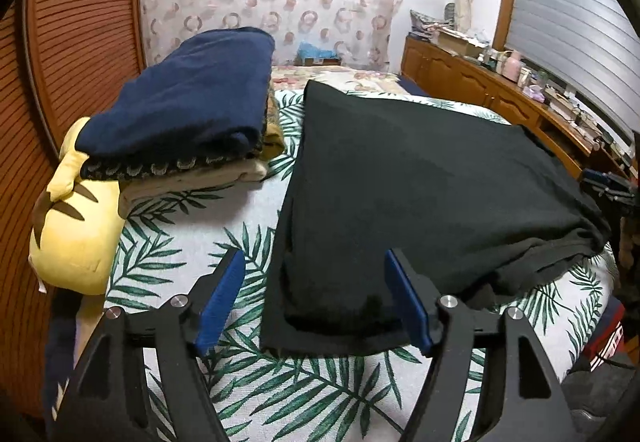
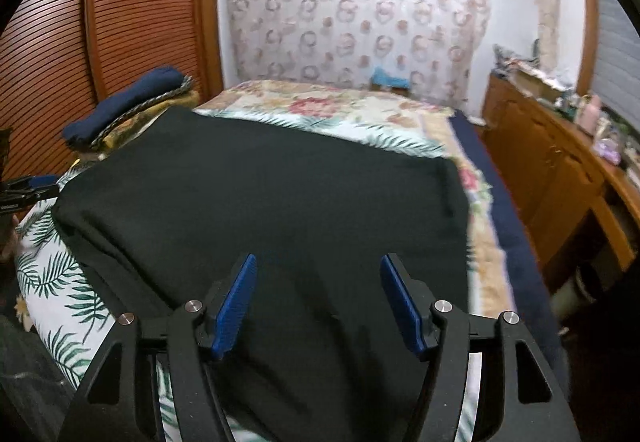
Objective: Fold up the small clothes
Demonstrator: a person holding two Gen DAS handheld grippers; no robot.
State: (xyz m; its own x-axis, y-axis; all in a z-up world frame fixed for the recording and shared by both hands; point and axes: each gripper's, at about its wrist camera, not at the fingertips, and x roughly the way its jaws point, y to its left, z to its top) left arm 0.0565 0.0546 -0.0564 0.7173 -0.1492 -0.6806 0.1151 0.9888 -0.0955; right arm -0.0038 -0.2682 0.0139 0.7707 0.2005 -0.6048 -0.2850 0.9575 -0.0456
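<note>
On the leaf-print bedspread [image 1: 168,254], black garment [image 1: 400,194], both hand-held grippers gaping above it.

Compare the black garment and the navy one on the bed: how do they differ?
The black garment lies spread directly on the leaf-print sheet; the navy garment is folded compact atop a stack of clothes. Black covers far more area. Black sits beneath both open grippers; navy lies off left. Both are dark, plain fabric.

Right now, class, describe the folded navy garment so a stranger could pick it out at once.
Start at the bed with the palm-leaf cover. On its left side, by the slatted wooden doors, a pile of folded clothes rests partly on a yellow plush toy. The navy garment tops that pile, unlike the black garment spread flat beside it.
</note>
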